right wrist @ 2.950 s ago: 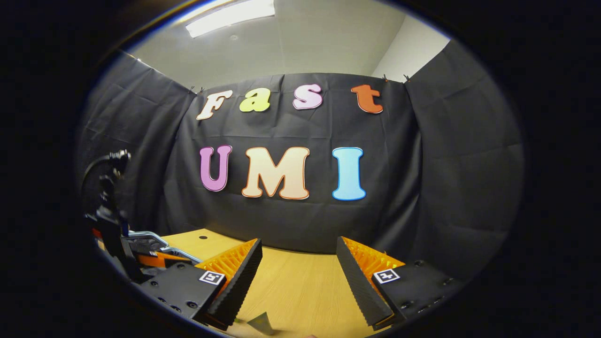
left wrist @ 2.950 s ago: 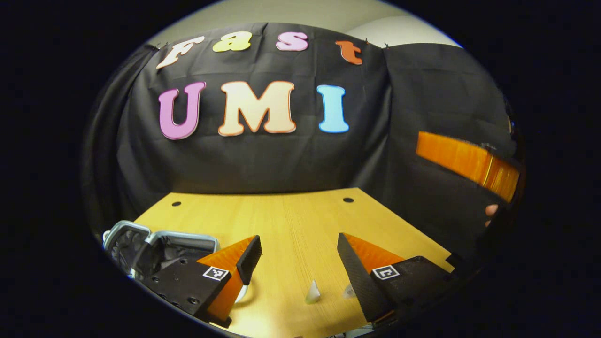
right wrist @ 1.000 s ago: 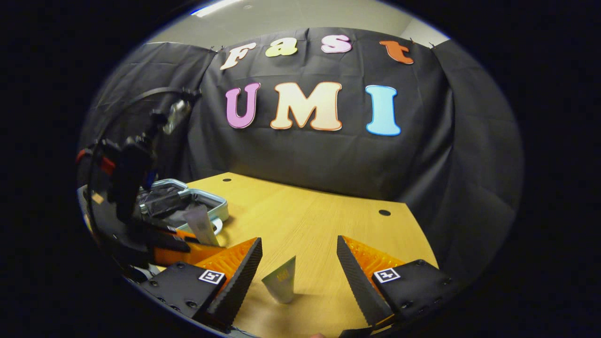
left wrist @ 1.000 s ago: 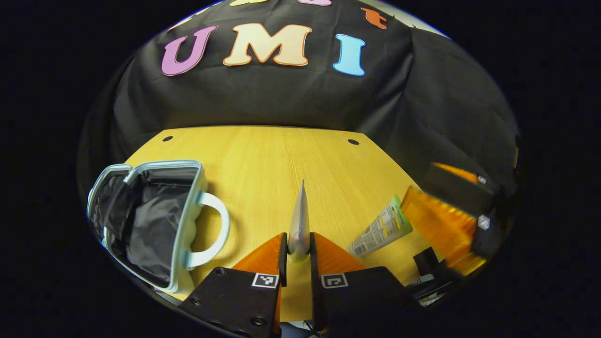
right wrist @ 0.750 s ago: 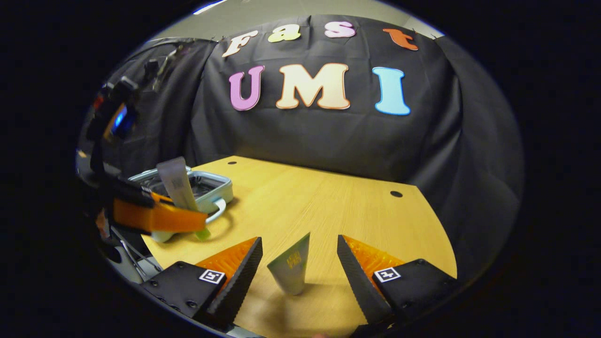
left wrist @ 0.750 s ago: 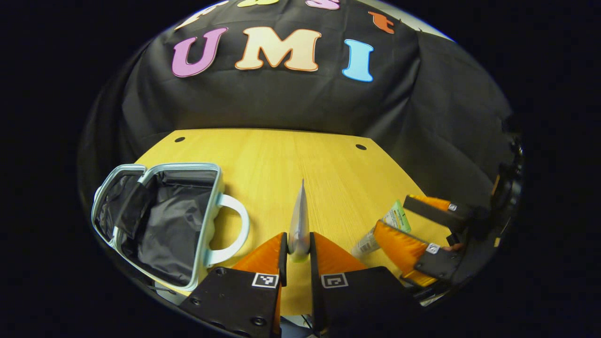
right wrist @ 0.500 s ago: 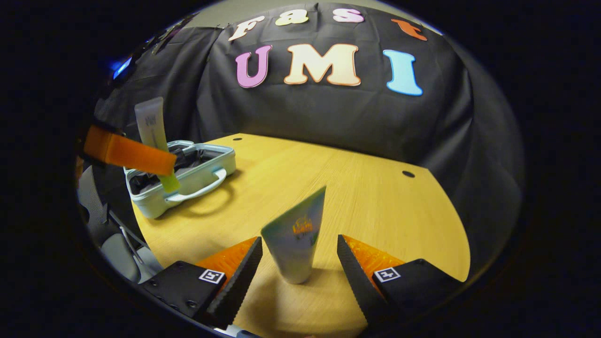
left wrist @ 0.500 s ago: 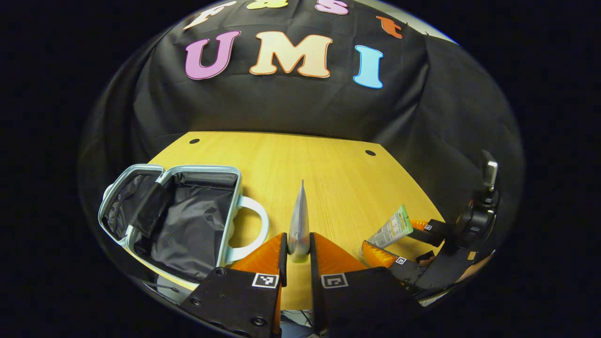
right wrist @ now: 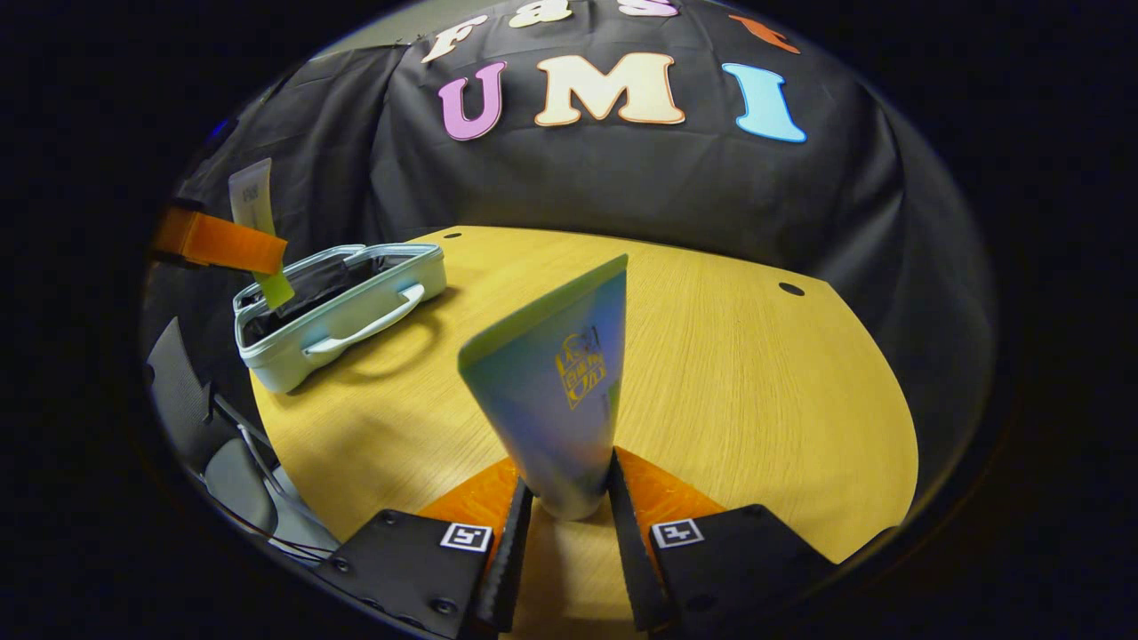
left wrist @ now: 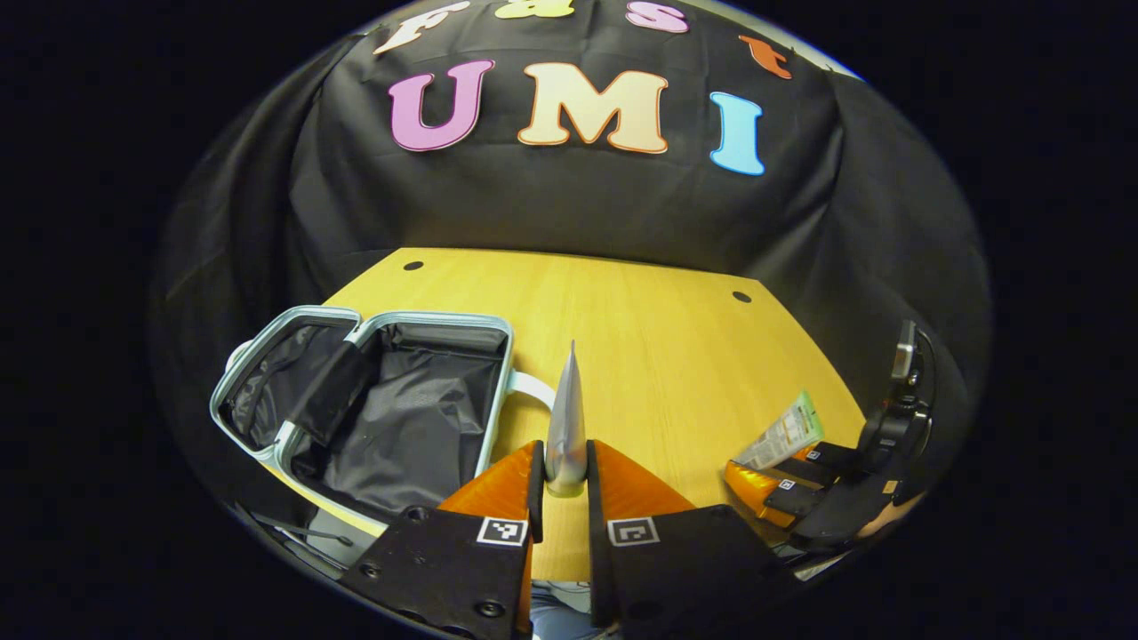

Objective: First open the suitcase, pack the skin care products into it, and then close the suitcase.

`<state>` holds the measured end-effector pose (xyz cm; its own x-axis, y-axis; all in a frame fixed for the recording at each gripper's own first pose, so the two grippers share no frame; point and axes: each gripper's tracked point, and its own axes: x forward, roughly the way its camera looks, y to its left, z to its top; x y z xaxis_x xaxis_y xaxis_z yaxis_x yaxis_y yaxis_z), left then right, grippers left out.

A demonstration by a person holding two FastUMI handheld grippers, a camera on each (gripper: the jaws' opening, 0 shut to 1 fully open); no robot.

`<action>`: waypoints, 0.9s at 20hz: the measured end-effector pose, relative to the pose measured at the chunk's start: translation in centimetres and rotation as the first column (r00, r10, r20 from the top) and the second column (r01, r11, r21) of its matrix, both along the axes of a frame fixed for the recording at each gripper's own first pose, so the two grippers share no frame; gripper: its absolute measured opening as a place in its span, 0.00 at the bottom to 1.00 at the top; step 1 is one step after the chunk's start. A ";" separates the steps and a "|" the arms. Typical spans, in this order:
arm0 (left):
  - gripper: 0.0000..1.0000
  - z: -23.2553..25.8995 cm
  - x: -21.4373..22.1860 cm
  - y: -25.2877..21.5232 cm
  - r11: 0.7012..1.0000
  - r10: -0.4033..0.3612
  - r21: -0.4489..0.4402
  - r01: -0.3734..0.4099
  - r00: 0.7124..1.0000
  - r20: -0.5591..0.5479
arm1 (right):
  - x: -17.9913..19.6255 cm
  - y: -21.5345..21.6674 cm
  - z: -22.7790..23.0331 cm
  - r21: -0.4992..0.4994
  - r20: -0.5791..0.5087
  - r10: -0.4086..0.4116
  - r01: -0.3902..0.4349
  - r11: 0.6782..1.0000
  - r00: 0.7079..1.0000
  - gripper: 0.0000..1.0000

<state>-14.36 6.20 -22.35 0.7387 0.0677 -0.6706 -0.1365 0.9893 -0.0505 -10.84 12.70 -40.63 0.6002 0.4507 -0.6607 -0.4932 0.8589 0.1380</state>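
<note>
Right gripper (right wrist: 564, 520) jaws now clenched on green tube (right wrist: 556, 400); left gripper (left wrist: 562, 484), grasping silver tube (left wrist: 566, 427), nearing open suitcase (left wrist: 493, 404)—both ready to pack.

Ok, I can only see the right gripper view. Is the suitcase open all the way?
Observer: Yes. The left gripper view shows the suitcase lying flat, both halves open.
Operator: Is anything in it yet?
Observer: I see just black lining, with a dark flap across the far half.
Operator: Is the other gripper really squeezing its tube?
Observer: Yes. The left gripper has both fingers pressed on the silver tube, seen edge-on. Your right gripper holds the green tube low over the table.
</note>
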 end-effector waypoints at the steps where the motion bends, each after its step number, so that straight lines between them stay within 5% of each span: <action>1: 0.18 -0.2 -0.2 0.3 1.000 0.009 0.001 -0.009 1.000 -0.007 | 0.1 0.0 0.0 0.002 -0.003 0.003 -0.003 1.000 1.000 0.48; 8: 0.18 -0.2 -1.3 4.0 0.997 0.065 0.033 -0.064 0.997 -0.038 | 0.2 0.7 1.5 0.028 -0.032 0.015 -0.014 1.000 0.999 0.36; 18: 0.18 -2.7 -2.6 12.0 0.996 0.085 0.048 -0.078 0.982 -0.170 | 1.2 7.4 9.4 0.107 -0.001 0.023 -0.023 0.994 1.000 0.39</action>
<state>-17.01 18.20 -25.00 0.6036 0.1528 -0.7825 -0.2202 0.9752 0.0206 -9.67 20.10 -31.23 0.5873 0.5326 -0.6094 -0.5123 0.8276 0.2296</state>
